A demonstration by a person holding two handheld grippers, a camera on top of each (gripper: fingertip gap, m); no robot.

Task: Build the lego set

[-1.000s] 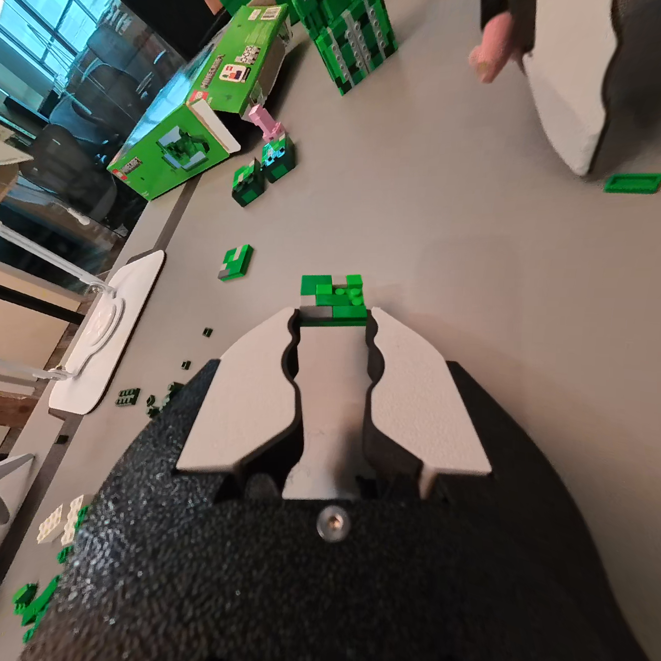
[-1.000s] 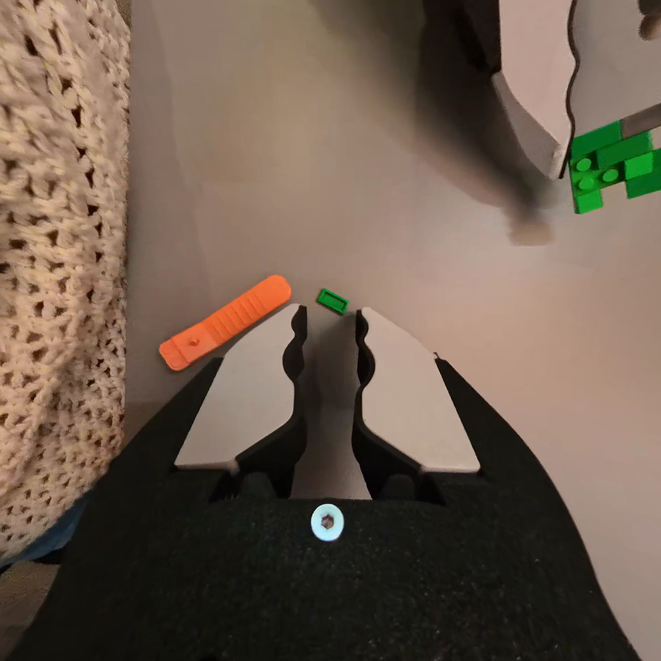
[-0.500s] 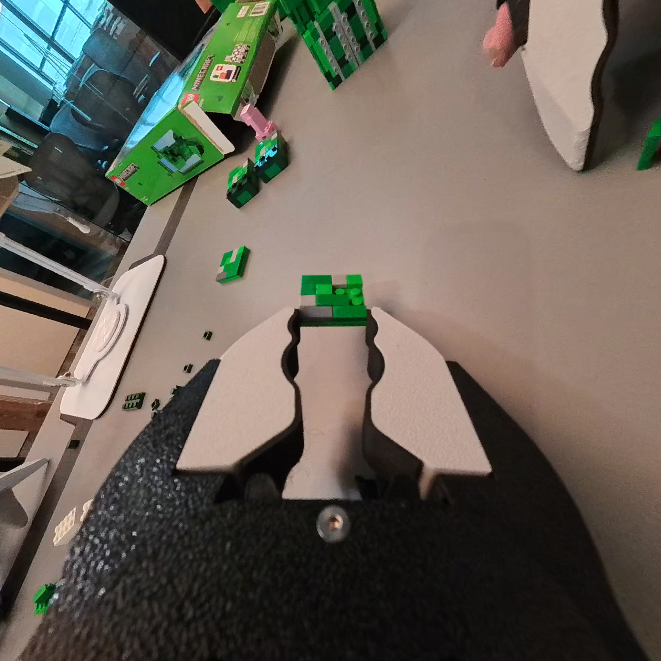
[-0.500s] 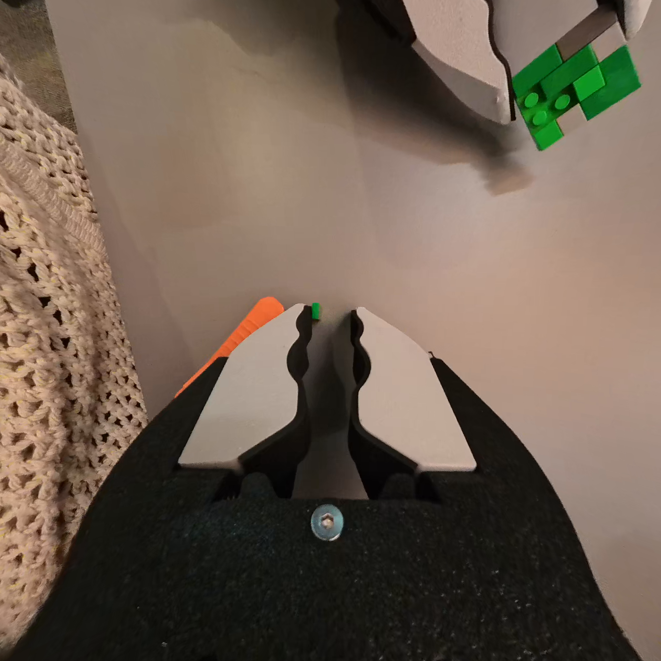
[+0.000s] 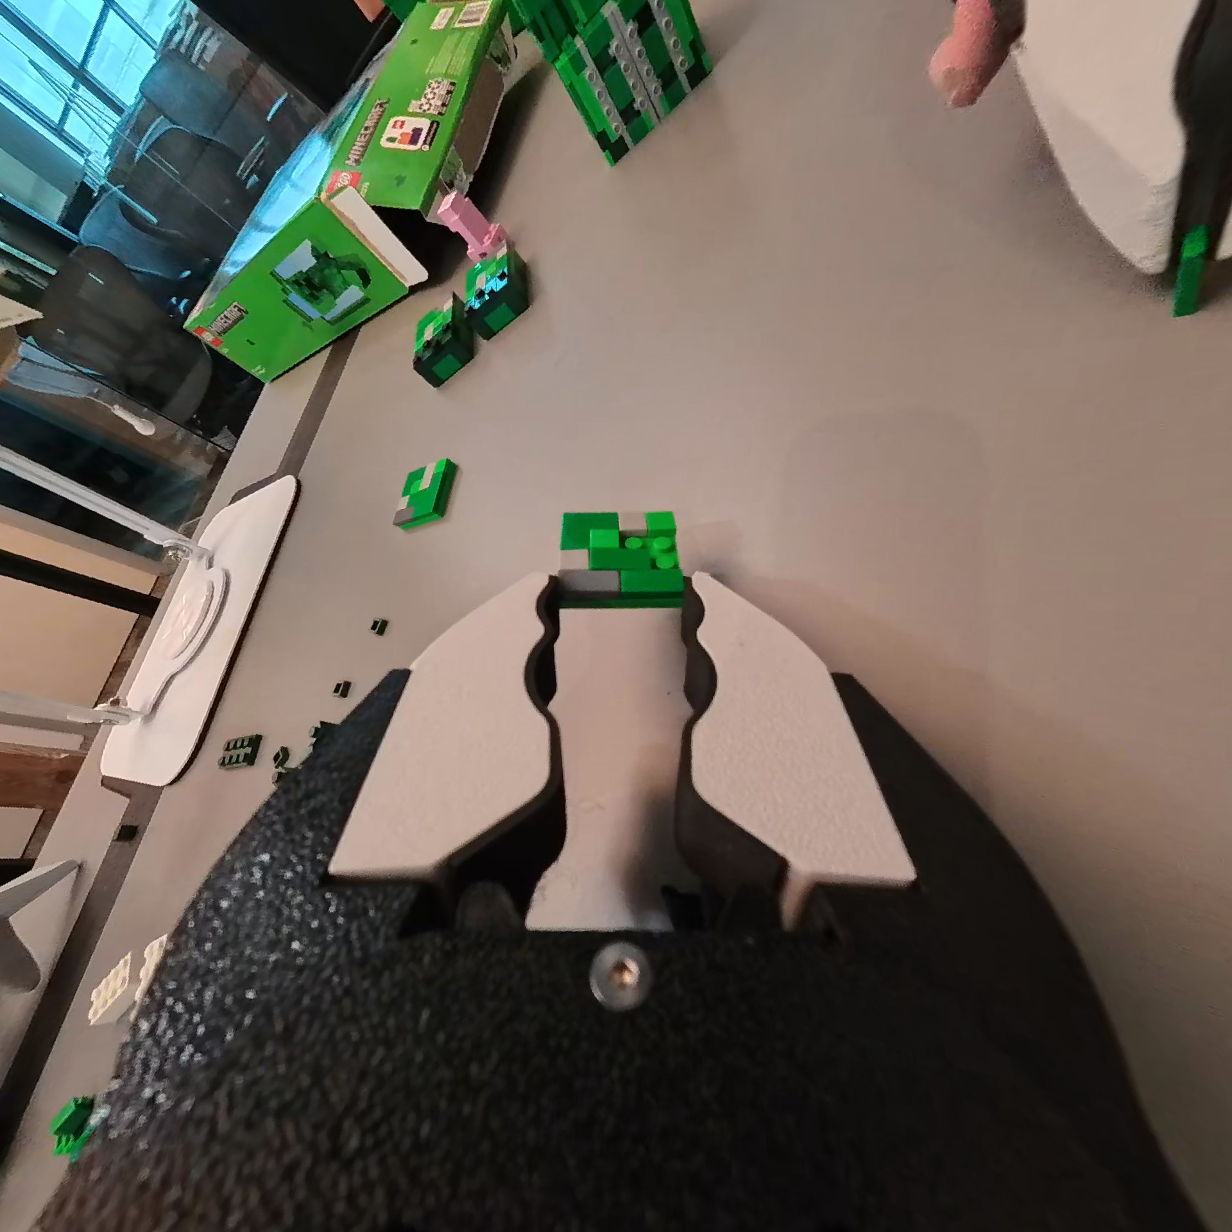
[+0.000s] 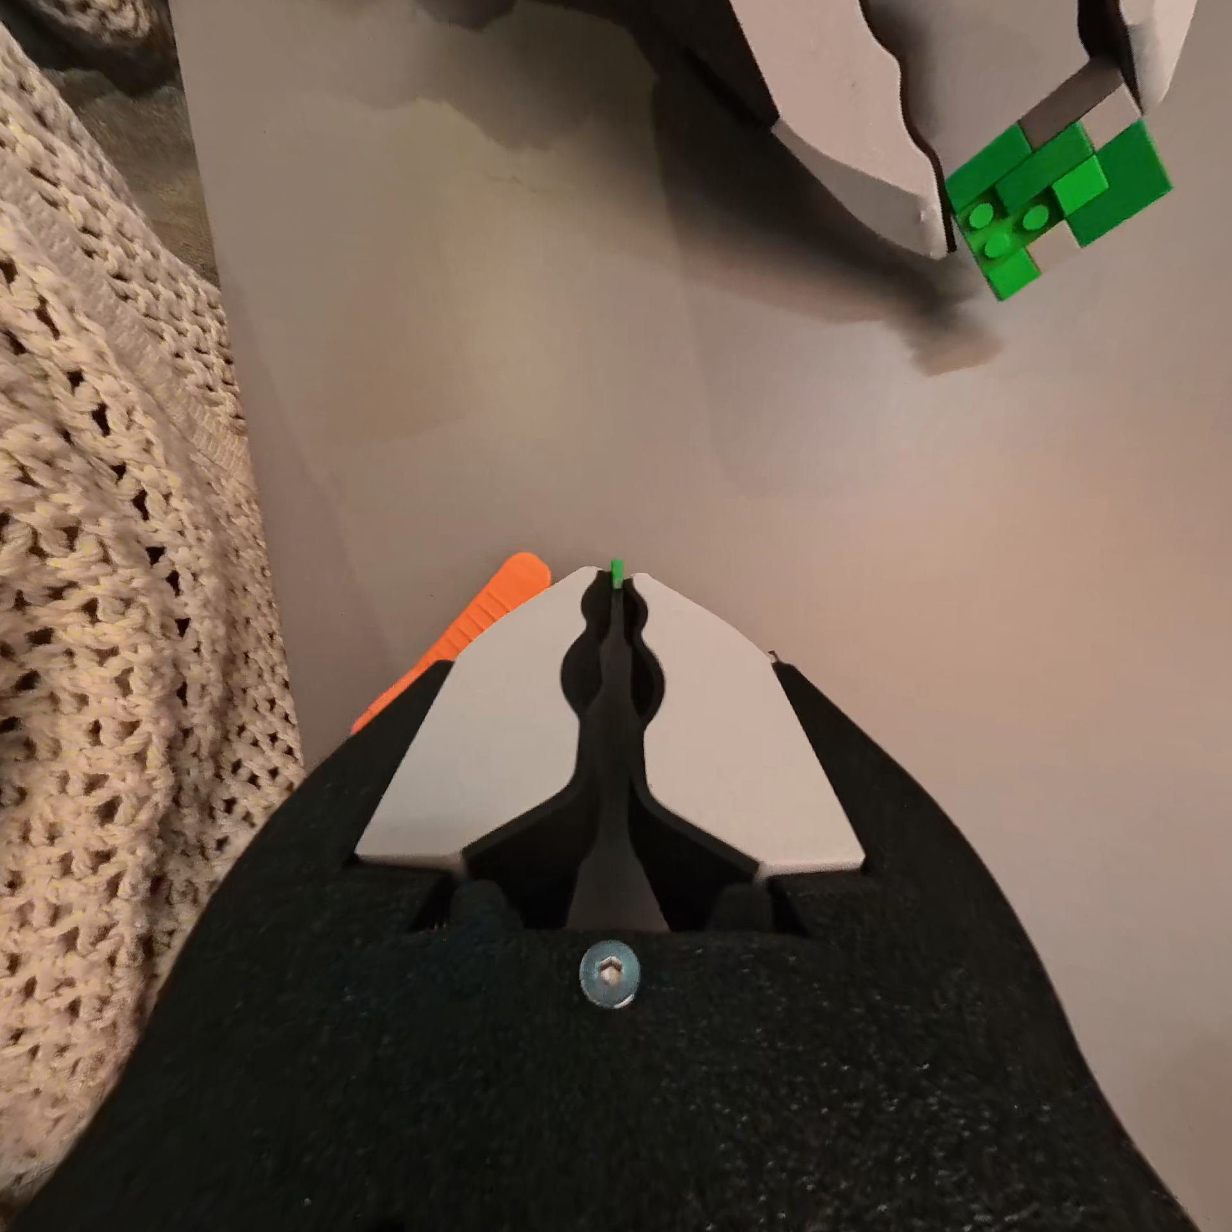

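Both grippers hold green Lego parts above the grey table.

Left wrist view: the left gripper, tilted down toward the table, grips a flat green-and-grey plate assembly at 12 o'clock; the right gripper at 2 o'clock holds a thin green tile on edge. Right wrist view: the right gripper is pinched nearly closed on the tile; an orange brick separator lies at 11 o'clock, and the left gripper with the assembly is at 1 o'clock.
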